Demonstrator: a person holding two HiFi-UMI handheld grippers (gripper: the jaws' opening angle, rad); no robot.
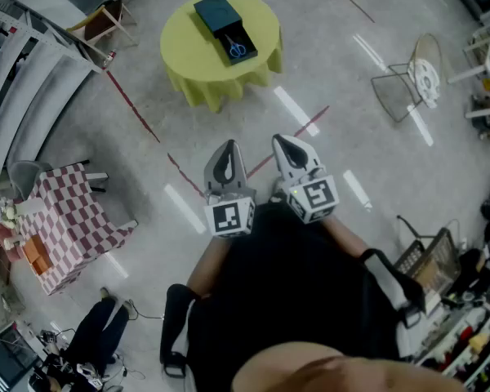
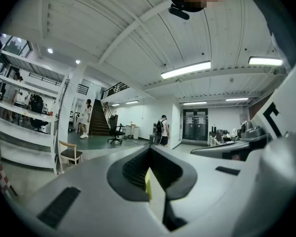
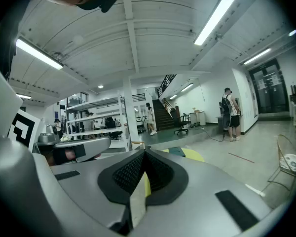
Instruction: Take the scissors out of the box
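Note:
Far ahead in the head view stands a round table with a yellow cloth [image 1: 188,64]. On it lies a dark teal box [image 1: 216,13] with its drawer pulled out, and blue-handled scissors [image 1: 238,50] rest in the drawer. My left gripper [image 1: 227,149] and right gripper [image 1: 285,142] are held side by side close to my body, well short of the table, both shut and empty. The left gripper view shows its jaws [image 2: 148,177] pressed together. In the right gripper view the jaws [image 3: 139,184] are also together, with the yellow table [image 3: 195,155] and the box [image 3: 177,151] just beyond.
A checkered-cloth table [image 1: 65,219] stands at the left, a wooden chair [image 1: 102,21] at the back left and a wire chair [image 1: 408,84] at the right. Red tape lines [image 1: 135,109] cross the floor. Shelving [image 2: 24,117] and people [image 3: 230,115] are in the distance.

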